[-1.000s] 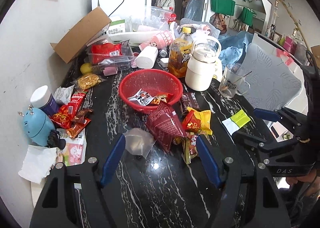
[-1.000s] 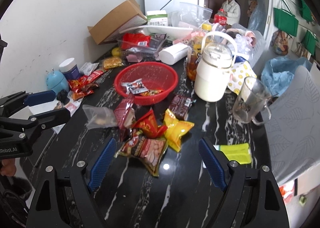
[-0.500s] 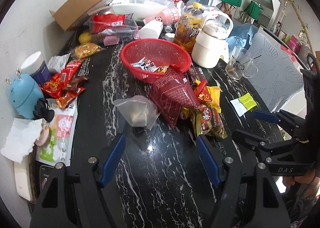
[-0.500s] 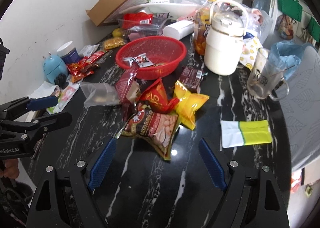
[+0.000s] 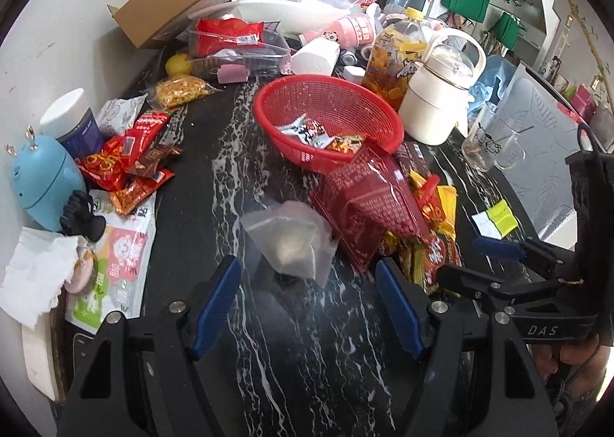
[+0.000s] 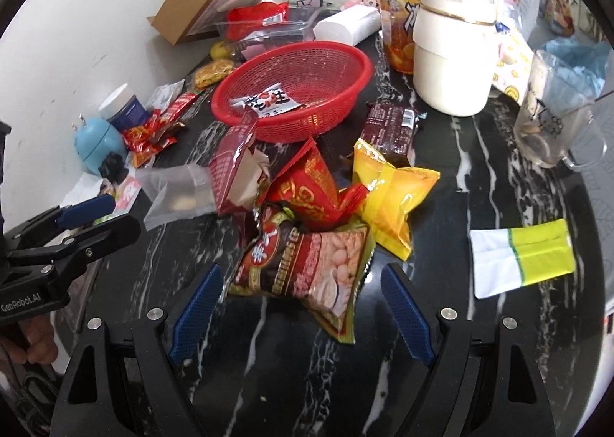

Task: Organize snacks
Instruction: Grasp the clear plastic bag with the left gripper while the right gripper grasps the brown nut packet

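Home: cluttered snack table (image 5: 268,341), kettle (image 5: 437,103)

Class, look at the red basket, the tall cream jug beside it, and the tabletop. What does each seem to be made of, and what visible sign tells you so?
Red basket: likely moulded plastic, with fine mesh walls and an even glossy red.
Cream jug: probably plastic or coated metal, its body smooth and matt; its lid looks clear with a gold band.
Tabletop: seems polished black marble or an imitation, with white veins and bright reflections.

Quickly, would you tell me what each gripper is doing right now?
Left gripper: open, holding nothing.
Right gripper: open, holding nothing.
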`<state>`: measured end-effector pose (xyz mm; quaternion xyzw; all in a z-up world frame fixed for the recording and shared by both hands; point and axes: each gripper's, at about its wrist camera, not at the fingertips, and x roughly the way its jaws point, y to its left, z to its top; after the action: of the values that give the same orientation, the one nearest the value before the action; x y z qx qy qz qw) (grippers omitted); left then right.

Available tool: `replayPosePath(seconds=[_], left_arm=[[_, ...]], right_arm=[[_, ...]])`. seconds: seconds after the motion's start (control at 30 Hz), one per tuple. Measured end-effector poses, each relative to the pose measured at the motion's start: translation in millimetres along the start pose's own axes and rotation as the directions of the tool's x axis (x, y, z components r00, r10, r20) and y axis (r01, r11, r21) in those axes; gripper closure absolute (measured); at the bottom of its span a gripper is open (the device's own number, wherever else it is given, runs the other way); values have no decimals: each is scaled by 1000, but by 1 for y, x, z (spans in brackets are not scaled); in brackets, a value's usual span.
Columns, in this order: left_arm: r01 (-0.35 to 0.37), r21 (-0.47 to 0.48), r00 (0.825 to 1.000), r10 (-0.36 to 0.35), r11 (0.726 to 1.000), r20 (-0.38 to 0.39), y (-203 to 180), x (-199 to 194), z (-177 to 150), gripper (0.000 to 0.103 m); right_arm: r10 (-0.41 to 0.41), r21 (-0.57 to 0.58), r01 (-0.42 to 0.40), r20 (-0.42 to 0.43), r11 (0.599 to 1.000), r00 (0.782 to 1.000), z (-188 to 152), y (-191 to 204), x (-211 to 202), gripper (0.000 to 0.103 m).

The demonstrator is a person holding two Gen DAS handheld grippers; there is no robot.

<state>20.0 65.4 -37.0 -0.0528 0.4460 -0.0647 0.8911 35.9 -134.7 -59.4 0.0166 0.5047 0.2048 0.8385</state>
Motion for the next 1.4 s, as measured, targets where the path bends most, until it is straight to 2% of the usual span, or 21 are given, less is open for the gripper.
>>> replayPosePath(seconds=[0.2,0.33,0.47,0.63,0.73,0.8,0.93,0.97,1.03,1.1,1.13,1.17,1.4], left_arm=[[-28,13,999,27,1000,19,5,9,18,31],[-12,18,1000,12,1000,12,9,18,28,31],[7,37,1000,-7,999,-21,11,36,36,31],[22,65,995,-15,998,-97,12,63,39,31],[30,83,988,-18,996,-152,11,78,35,31],[44,82,983,-28,996,-183,12,85,32,31],[52,70,968,-32,996,-250,16,98,24,31],[47,72,966,-27,996,-256,16,100,22,31],[32,87,975,-12,996,-221,15,97,20,31],[16,93,978,4,996,-207,14,94,17,44],[18,90,976,2,996,-219,14,95,16,55],[15,90,976,5,996,-218,13,94,15,60],[27,82,974,-8,996,-226,2,78,-6,63]], right_arm=[[13,14,-13,-47,1000,999,6,-2,20,18],[14,16,-13,-64,1000,998,6,0,28,16],[21,31,-19,-62,999,998,4,-2,31,15],[55,57,-49,-102,997,993,-2,-7,41,15],[31,27,-28,-96,999,995,-2,-5,40,19],[38,19,-36,-98,999,994,-2,-5,41,25],[26,-1,-26,-95,1000,995,-3,-3,41,28],[23,-7,-24,-94,1000,995,-3,-3,41,31],[20,-15,-22,-92,1000,996,-3,-2,40,33],[15,-27,-17,-83,999,996,-4,-1,39,37],[12,-33,-15,-79,999,997,-4,0,38,38],[7,-39,-10,-76,999,997,-5,1,37,40],[-1,-49,-2,-65,999,998,-14,0,29,42]])
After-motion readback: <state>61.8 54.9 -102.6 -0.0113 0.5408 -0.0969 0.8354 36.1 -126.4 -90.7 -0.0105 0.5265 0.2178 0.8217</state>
